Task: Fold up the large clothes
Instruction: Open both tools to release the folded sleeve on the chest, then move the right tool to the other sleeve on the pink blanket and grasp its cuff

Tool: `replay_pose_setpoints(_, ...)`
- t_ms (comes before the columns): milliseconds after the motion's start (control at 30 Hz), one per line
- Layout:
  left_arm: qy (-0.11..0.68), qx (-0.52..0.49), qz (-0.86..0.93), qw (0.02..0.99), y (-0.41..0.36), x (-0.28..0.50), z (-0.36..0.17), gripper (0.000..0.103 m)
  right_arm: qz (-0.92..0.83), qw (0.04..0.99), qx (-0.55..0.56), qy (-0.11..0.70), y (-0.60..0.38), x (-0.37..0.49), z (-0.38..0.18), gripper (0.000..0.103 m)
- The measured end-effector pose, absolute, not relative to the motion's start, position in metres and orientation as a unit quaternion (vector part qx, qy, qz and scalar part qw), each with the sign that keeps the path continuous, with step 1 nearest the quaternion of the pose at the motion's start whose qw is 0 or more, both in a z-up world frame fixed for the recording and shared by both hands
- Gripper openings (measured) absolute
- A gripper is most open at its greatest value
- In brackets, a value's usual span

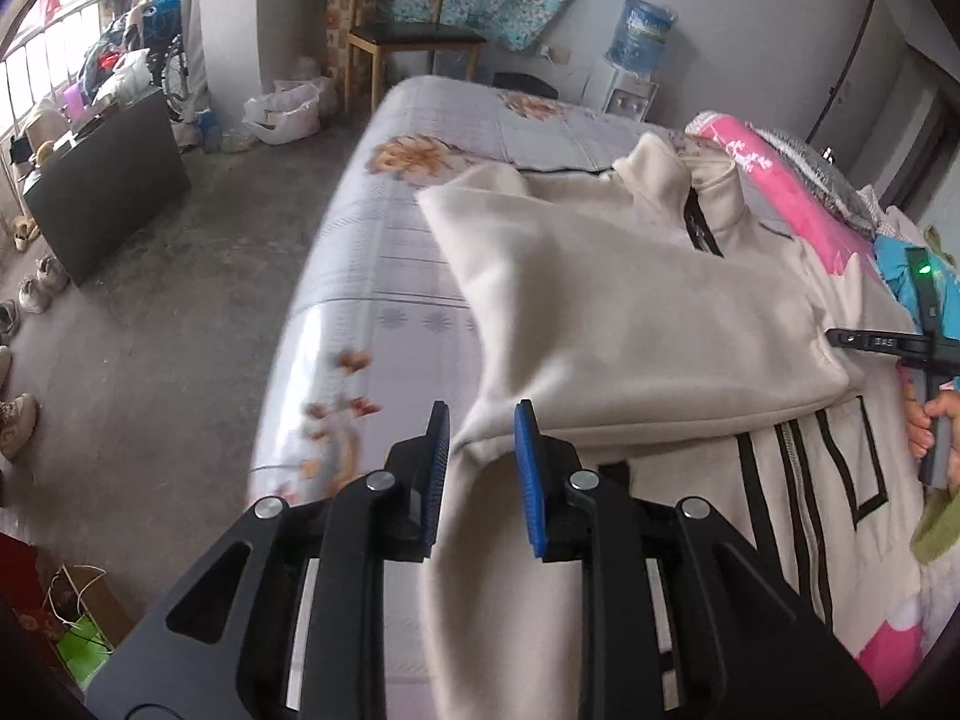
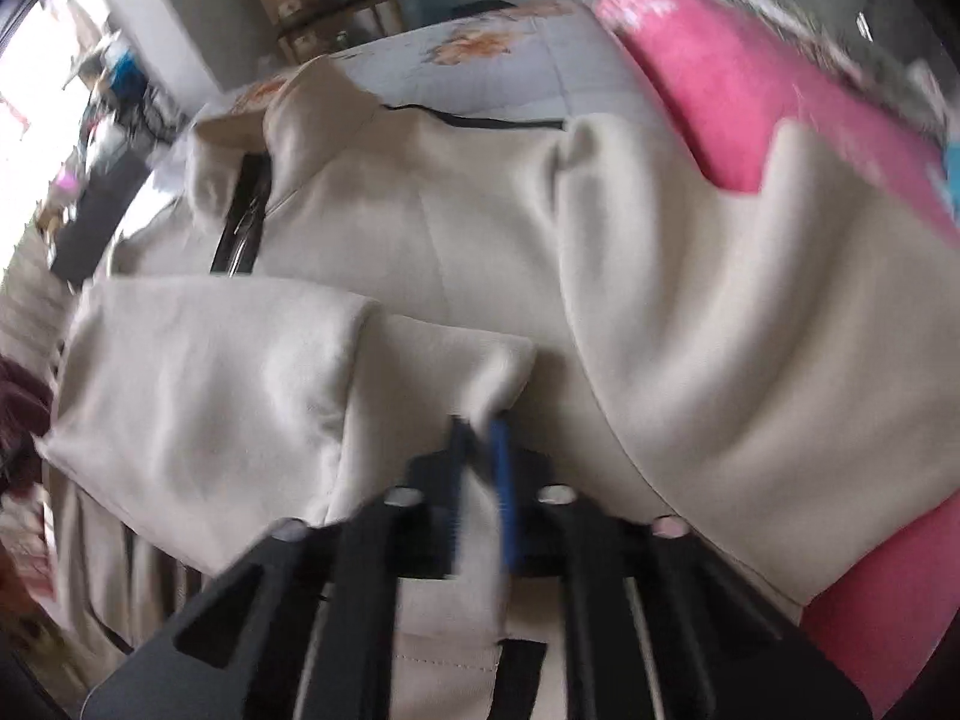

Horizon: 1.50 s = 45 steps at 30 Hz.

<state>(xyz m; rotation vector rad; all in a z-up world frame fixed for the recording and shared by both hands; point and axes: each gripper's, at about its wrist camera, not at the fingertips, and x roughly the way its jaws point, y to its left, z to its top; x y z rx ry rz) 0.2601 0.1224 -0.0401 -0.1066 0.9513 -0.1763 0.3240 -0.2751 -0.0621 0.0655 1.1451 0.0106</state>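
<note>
Cream jacket [image 1: 630, 312] lies spread on the bed [image 1: 384, 252], sleeve folded across. Left claw [image 1: 480, 420] stands apart w/ sleeve edge between, not pinched. Right claw [image 2: 480, 426] clamped on a fabric fold. Soft, floppy, bulky; probably best gripped at hems/cuffs.

A: Where does the left wrist view look from?

B: From above the bed's [image 1: 384, 252] near left edge, tilted down past its own tool [image 1: 477, 468] toward the far wall, with the floor on the left.

A: And the right wrist view?

B: Much nearer and steeper, blurred, pressed close over the cream jacket [image 2: 480, 228] behind its tool [image 2: 480, 450].

A: What do both share?

B: The jacket [image 1: 600, 300], the flowered sheet [image 2: 510, 60] and the pink blanket [image 2: 720, 90] on the right.
</note>
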Motion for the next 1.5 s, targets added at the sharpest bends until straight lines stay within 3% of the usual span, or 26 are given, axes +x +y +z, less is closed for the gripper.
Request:
replay_pose_setpoints(233,0.469,-0.033,-0.076,0.879,0.101,0.274,-0.058,0.021,0.002,0.904,0.004,0.427,-0.267,0.324,0.012,0.005)
replay_pose_setpoints(500,0.473,-0.028,-0.072,0.878,0.1,0.272,-0.068,0.025,-0.03,0.865,0.001,0.502,-0.283,0.359,-0.064,0.008)
replay_pose_setpoints(667,0.477,-0.015,-0.075,0.876,0.101,0.27,-0.066,0.029,-0.017,0.886,0.015,0.463,-0.285,0.34,-0.039,0.012)
replay_pose_setpoints(767,0.478,-0.012,-0.072,0.875,0.101,0.271,-0.068,0.032,0.046,0.881,0.006,0.471,-0.266,0.329,-0.039,0.025)
replay_pose_setpoints(900,0.487,-0.04,-0.054,0.871,0.108,0.273,-0.071,0.044,0.062,0.856,-0.065,0.51,-0.242,0.321,-0.068,0.031)
replay_pose_setpoints(1000,0.491,-0.053,-0.05,0.868,0.117,0.268,-0.064,0.049,0.042,0.864,-0.081,0.495,-0.245,0.31,-0.067,0.046)
replay_pose_setpoints(1067,0.485,-0.047,-0.042,0.872,0.124,0.258,-0.049,0.051,0.045,0.865,-0.063,0.496,-0.25,0.302,-0.057,0.047)
replay_pose_setpoints(1133,0.474,-0.038,-0.041,0.879,0.128,0.248,-0.031,0.062,0.052,0.869,-0.063,0.488,-0.248,0.294,-0.047,0.048)
replay_pose_setpoints(1300,0.446,0.01,-0.047,0.894,0.11,0.243,0.008,0.075,0.074,0.876,-0.077,0.471,-0.231,0.289,-0.039,0.056)
replay_pose_setpoints(1433,0.449,0.029,-0.058,0.891,0.07,0.267,0.001,0.077,0.069,0.86,-0.094,0.497,-0.217,0.299,-0.072,0.056)
replay_pose_setpoints(1500,0.463,0.033,-0.064,0.883,0.046,0.283,-0.012,0.077,0.061,0.865,-0.098,0.488,-0.216,0.297,-0.07,0.063)
